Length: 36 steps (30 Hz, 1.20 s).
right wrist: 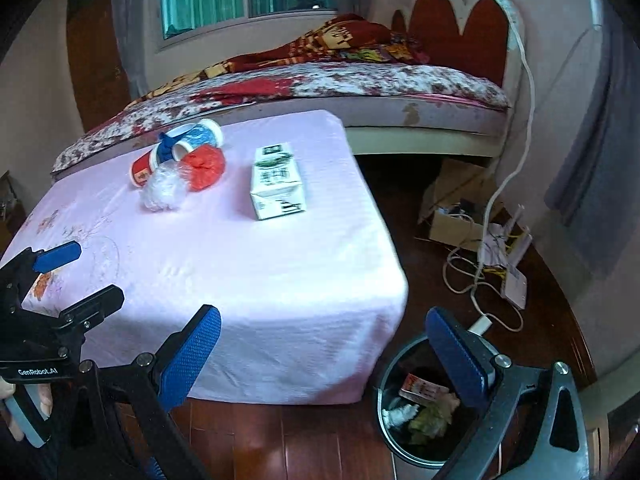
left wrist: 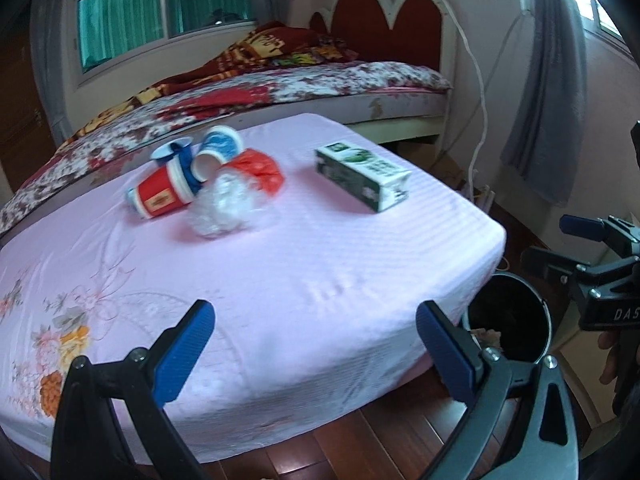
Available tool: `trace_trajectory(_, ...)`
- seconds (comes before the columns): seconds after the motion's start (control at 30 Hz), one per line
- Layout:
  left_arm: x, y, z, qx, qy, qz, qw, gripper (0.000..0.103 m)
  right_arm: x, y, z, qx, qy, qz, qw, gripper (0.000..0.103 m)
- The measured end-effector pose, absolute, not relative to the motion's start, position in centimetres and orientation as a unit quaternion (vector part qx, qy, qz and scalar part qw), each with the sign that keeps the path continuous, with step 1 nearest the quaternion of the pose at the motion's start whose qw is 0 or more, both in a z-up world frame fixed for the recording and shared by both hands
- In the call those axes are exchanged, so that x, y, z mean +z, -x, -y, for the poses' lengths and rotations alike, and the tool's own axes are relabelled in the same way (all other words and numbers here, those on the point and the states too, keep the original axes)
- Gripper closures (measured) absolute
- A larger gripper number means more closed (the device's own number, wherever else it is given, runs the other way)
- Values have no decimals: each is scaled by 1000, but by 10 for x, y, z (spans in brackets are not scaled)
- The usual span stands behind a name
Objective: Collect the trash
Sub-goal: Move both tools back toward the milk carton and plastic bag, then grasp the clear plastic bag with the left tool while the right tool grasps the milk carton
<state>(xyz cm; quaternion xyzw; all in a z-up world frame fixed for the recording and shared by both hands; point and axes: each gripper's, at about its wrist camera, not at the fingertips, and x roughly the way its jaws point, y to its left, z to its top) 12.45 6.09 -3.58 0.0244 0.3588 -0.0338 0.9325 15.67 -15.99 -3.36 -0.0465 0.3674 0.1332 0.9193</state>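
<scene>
Right wrist view: bed (right wrist: 360, 76) filled upper frame, pink-sheeted table (right wrist: 240, 264) centre, bin (right wrist: 390, 436) lower right, likely set beside table for drops. Milk carton (right wrist: 277, 184) lay mid-table; cups (right wrist: 188, 144), red bag (right wrist: 206, 166), clear plastic wad (right wrist: 164, 192) clustered upper left. Right gripper (right wrist: 324, 354) and left gripper (left wrist: 316, 344) both spread wide, empty. Wood floor, cables right.

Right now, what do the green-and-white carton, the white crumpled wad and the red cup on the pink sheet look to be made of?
The carton looks like coated paperboard: flat printed faces, sharp folded edges. The white wad looks like thin clear or whitish plastic film: glossy, translucent crinkles, though blur leaves it open. The red cup looks like printed paper with a rolled white rim.
</scene>
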Motion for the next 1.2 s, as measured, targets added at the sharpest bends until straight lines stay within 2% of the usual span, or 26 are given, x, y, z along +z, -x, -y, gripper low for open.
trace_trajectory(0.3,-43,-143,-104,2,-9,-364,931,2,-26,-185,121,154,60,-351,922,0)
trace_trajectory(0.93,-63,-238,-135,17,21,-374,927,4,-58,-310,73,156,42,-406,899,0)
trace_trajectory(1.2,-68,-266,-131,5,34,-383,923,4,-73,-337,63,160,36,-422,892,9)
